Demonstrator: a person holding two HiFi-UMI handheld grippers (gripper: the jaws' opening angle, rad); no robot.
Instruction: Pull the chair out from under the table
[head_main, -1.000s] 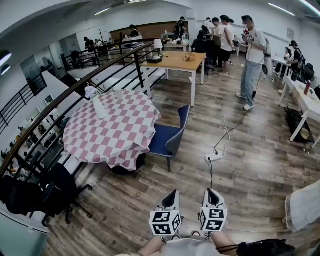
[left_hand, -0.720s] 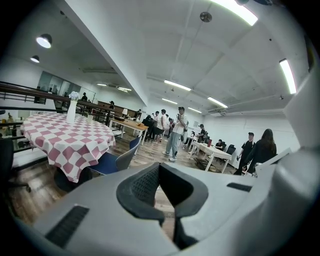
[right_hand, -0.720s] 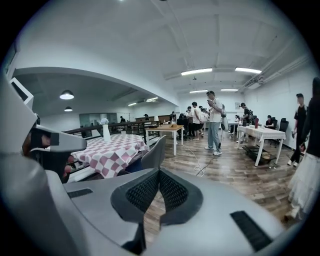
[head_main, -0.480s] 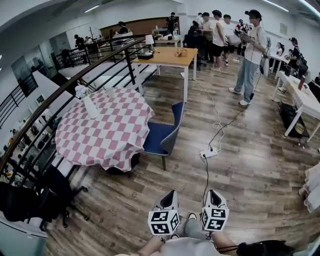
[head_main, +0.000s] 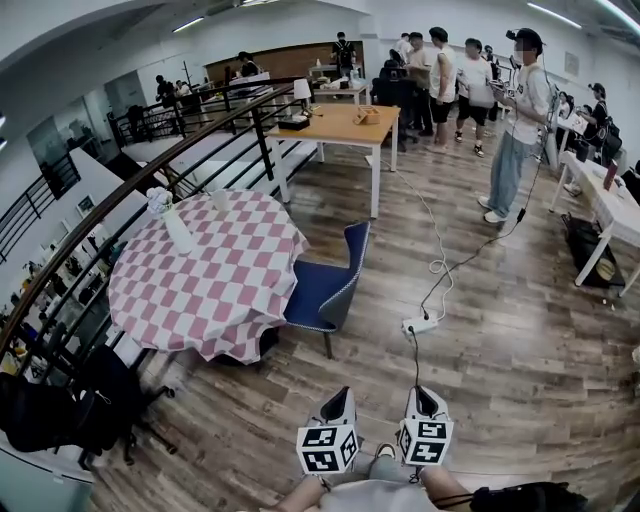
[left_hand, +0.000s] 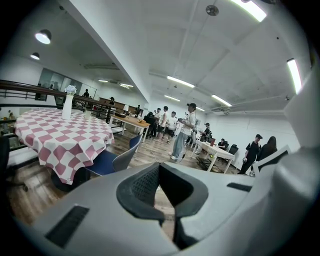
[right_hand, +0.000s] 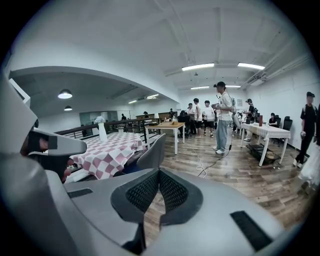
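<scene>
**Two shut grippers, chair (head_main: 320, 285) well ahead**

The left gripper (head_main: 340, 398) and the right gripper (head_main: 424, 395) are held side by side at the bottom of the head view. The jaws of each are pressed together, with nothing between them. The blue chair is seen well apart from both, ahead and to the left, its seat tucked partly under the round checked table (head_main: 200, 280).
</scene>
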